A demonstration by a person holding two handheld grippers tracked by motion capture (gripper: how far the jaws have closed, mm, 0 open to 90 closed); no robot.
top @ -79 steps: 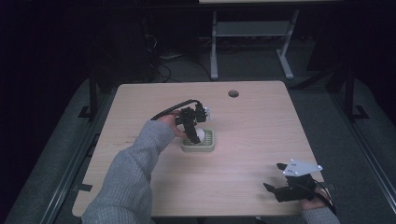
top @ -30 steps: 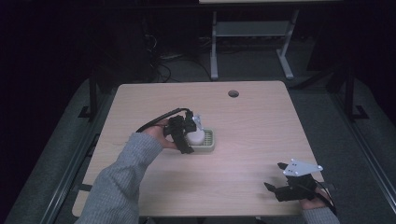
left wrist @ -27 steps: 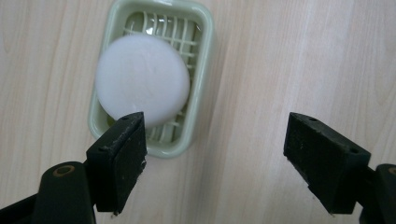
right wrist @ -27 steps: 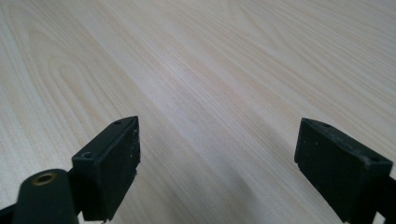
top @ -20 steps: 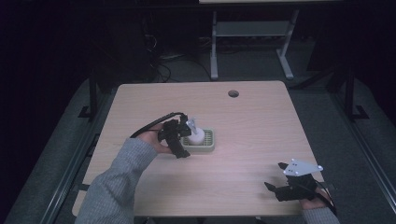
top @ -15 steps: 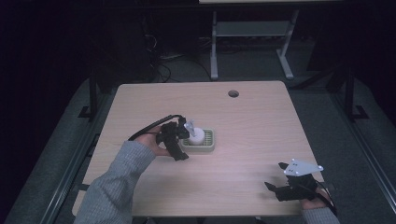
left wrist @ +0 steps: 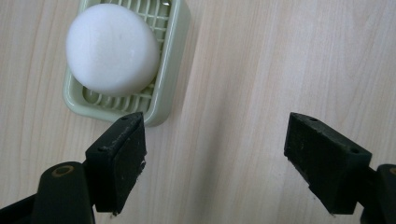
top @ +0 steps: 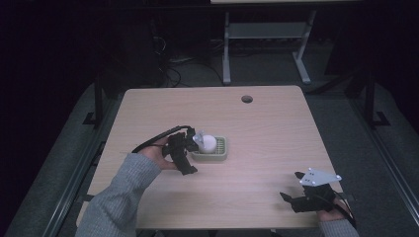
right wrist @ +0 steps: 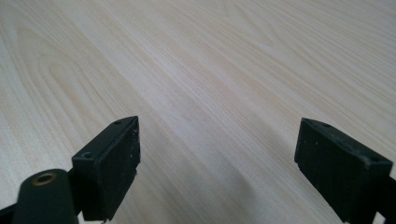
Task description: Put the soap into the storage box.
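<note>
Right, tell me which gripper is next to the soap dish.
The left gripper, jaws open beside the green dish holding the white soap. The right gripper sits far off at the table's near corner.

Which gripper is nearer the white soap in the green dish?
Left. The left gripper hovers open right beside the soap in its green dish. The right gripper sits open, far off at the table's near right corner.
</note>
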